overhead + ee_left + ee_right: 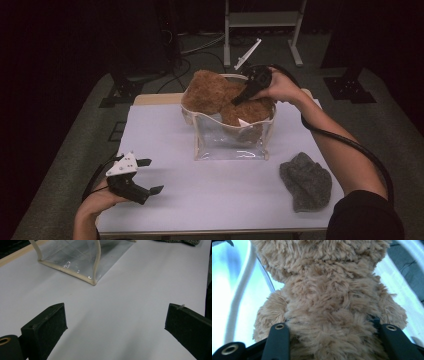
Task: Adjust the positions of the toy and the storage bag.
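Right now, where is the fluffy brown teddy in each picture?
High view: the brown teddy sits top-centre, half inside the clear bag.
Left gripper view: not in it.
Right gripper view: teddy fills the middle, between the right tongs.
Shared landmark: the clear bag's cream edging.

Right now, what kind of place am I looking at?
Probably a recording studio or lab: a white table under bright light, dark surroundings, cables on the grey floor, and a metal stand behind it.

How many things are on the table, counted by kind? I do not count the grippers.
Brown plush toy, partly inside the pouch: 1
Clear pouch with cream trim: 1
Grey knitted piece: 1
Total: 3
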The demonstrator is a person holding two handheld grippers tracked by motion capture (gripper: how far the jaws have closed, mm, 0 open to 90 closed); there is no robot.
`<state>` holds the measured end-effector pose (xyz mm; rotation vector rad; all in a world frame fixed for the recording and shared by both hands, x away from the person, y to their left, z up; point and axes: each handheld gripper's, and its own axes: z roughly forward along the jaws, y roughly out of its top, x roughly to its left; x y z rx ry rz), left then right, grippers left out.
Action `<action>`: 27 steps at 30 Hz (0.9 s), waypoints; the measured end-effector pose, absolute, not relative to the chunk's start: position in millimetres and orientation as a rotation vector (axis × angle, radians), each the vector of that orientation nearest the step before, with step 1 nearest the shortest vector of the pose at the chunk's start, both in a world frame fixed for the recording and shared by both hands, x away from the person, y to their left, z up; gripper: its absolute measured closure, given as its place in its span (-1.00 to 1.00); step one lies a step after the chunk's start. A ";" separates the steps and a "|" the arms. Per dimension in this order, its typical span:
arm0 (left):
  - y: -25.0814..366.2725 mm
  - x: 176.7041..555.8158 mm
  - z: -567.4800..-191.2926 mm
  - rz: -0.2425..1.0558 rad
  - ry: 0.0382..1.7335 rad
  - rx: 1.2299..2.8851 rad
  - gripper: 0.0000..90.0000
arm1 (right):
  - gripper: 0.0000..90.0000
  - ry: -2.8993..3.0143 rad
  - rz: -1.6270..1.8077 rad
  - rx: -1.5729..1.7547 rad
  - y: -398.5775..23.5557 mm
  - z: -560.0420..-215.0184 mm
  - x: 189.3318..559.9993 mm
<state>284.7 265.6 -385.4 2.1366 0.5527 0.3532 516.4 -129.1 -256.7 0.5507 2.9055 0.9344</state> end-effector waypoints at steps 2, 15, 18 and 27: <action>265.6 284.5 -384.9 0.353 0.552 2.131 -0.93 | 0.09 2.915 0.930 0.553 -128.8 -264.2 516.5; 266.9 283.7 -384.3 0.357 0.559 2.126 -0.93 | -0.35 2.890 0.897 0.538 -120.9 -273.6 512.4; 266.7 283.2 -383.2 0.359 0.556 2.121 -0.93 | -0.32 2.874 1.017 0.523 -119.5 -263.1 513.1; 267.7 283.1 -382.7 0.364 0.554 2.121 -0.93 | -0.03 2.786 1.261 0.466 -86.3 -248.7 516.3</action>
